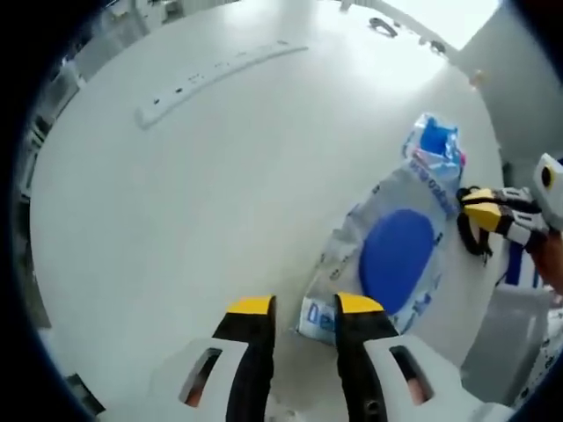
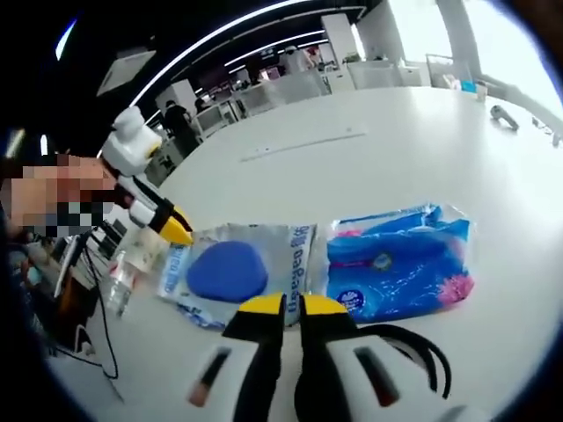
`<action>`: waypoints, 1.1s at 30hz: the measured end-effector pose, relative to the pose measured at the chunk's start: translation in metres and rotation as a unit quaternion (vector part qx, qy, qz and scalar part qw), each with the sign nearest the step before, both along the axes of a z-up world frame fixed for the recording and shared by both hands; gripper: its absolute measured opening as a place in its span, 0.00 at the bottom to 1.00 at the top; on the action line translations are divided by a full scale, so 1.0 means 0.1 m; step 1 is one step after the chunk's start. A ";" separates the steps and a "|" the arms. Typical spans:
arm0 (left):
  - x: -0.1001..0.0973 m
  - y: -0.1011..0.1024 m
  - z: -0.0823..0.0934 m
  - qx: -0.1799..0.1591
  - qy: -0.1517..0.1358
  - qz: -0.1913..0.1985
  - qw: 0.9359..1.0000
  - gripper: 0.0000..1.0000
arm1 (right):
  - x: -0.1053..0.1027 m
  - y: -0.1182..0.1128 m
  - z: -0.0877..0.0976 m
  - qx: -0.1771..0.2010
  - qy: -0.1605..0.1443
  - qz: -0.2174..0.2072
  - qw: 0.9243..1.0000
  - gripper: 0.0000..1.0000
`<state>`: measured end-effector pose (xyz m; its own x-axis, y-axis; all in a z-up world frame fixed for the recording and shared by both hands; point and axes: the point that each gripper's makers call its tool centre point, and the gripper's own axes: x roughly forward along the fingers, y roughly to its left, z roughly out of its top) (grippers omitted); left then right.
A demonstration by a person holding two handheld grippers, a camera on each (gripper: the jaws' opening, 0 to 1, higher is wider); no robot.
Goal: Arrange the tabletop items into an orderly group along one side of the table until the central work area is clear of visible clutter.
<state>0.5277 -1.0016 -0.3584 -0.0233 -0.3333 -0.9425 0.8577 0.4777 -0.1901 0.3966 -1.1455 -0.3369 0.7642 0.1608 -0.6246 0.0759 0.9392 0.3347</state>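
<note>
A clear plastic package (image 1: 352, 264) with a round blue item (image 1: 398, 257) inside lies flat on the white table (image 1: 176, 220). One corner of the package sits in the gap of my left gripper (image 1: 304, 306), whose jaws stand a little apart without pinching it. A blue tissue pack (image 1: 435, 145) lies just beyond it. In the right gripper view the clear package (image 2: 290, 251) and the tissue pack (image 2: 400, 259) lie side by side ahead of my right gripper (image 2: 291, 306), whose jaws are together with nothing between them. The right gripper (image 1: 481, 206) also enters the left gripper view beside the package.
A long white power strip (image 1: 215, 75) lies far across the table. A black loop (image 2: 431, 356) trails beside the right gripper. A plastic bottle (image 2: 120, 281) stands at the table's edge. Desks and people fill the room behind.
</note>
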 end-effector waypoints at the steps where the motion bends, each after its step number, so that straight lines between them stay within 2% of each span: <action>1: 0.01 0.00 0.01 -0.002 -0.004 0.000 1.000 0.27 | 0.01 0.03 0.01 0.004 -0.005 0.007 1.000 0.08; 3: 0.02 0.00 0.03 -0.005 -0.012 -0.002 1.000 0.32 | 0.02 0.05 0.01 -0.003 -0.002 0.015 1.000 0.11; 5: 0.01 0.01 0.04 -0.007 -0.013 -0.002 1.000 0.32 | 0.05 0.09 0.05 0.006 -0.015 0.020 1.000 0.12; 10: 0.01 0.02 0.09 -0.017 -0.021 0.002 1.000 0.37 | 0.08 0.17 0.08 0.007 -0.022 0.043 0.999 0.19; 14: 0.05 -0.01 0.14 -0.034 -0.041 -0.002 0.999 0.43 | 0.09 0.22 0.10 0.006 -0.027 0.056 0.998 0.25; 17: 0.05 -0.02 0.19 -0.042 -0.050 -0.004 0.998 0.43 | 0.11 0.25 0.13 0.008 -0.034 0.063 0.997 0.27; 28: -0.03 -0.04 0.30 -0.084 -0.068 0.002 0.994 0.47 | 0.14 0.28 0.20 0.005 -0.044 0.083 0.996 0.30; 29: -0.01 -0.07 0.33 -0.101 -0.081 0.001 0.992 0.47 | 0.14 0.27 0.20 0.002 -0.043 0.085 0.995 0.30; 31: -0.02 -0.05 0.35 -0.104 -0.080 0.012 0.991 0.47 | 0.14 0.28 0.21 -0.001 -0.046 0.091 0.995 0.30; 33: 0.00 -0.07 0.39 -0.121 -0.097 0.009 0.988 0.51 | 0.14 0.29 0.22 -0.002 -0.045 0.097 0.994 0.30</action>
